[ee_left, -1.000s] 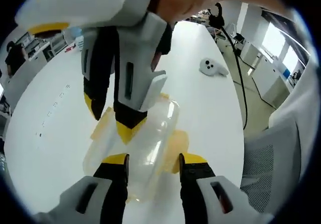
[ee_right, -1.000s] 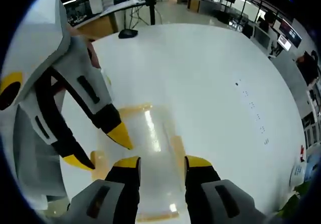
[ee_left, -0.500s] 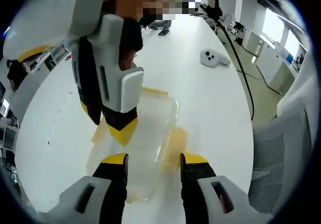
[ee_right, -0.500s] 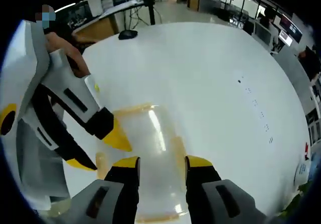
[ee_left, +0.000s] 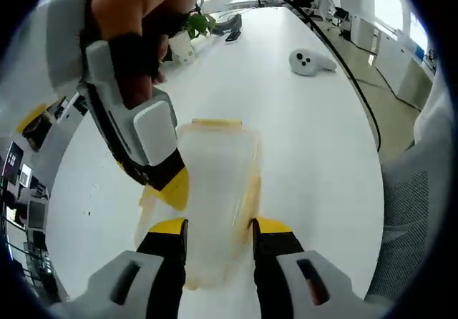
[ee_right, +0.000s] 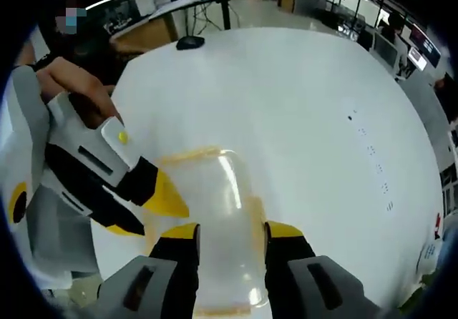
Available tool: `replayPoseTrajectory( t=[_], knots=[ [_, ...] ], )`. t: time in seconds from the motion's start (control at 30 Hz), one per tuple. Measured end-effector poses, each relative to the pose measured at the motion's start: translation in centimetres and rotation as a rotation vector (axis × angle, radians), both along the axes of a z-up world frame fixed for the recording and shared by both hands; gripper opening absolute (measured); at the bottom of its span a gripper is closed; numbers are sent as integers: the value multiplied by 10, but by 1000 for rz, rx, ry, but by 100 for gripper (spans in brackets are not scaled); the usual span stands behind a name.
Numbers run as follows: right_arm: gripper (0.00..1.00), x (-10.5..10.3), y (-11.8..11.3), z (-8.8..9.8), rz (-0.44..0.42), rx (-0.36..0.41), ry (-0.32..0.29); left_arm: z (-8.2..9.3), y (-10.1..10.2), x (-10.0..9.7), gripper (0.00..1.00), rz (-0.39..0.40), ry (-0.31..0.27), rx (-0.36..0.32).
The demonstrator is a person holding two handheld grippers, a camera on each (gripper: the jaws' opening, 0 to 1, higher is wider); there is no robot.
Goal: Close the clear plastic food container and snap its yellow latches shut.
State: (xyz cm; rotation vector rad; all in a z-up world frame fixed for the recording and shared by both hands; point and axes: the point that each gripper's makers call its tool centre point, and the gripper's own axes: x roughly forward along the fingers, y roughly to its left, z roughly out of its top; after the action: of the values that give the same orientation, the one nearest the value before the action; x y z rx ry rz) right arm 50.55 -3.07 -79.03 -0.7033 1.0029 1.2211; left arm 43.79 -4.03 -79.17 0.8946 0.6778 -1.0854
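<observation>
The clear container (ee_left: 215, 190) is sitting on the white table (ee_left: 308, 140), lid on. Left gripper (ee_left: 216, 227) is straddling its near end, jaws parted. Right gripper (ee_right: 230, 231) is likewise straddling the container (ee_right: 215, 204), jaws apart; whether either is pressing the walls is unclear.

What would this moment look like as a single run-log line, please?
container: on table, lid down | left gripper: open, straddling it | right gripper: open, straddling it | side latch: state unclear
</observation>
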Motion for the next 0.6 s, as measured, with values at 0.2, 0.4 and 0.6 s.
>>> replayPoseTrajectory(
  t=[0.2,0.4,0.6],
  knots=[
    [33,0,2,-1,19,-17,13,-2,-2,1,37,0,-34,9],
    [31,2,3,-3,20,-67,30,-6,-4,1,36,-10,-82,19],
    [29,2,4,-3,21,-68,63,-1,-3,6,31,9,-106,33]
  ],
)
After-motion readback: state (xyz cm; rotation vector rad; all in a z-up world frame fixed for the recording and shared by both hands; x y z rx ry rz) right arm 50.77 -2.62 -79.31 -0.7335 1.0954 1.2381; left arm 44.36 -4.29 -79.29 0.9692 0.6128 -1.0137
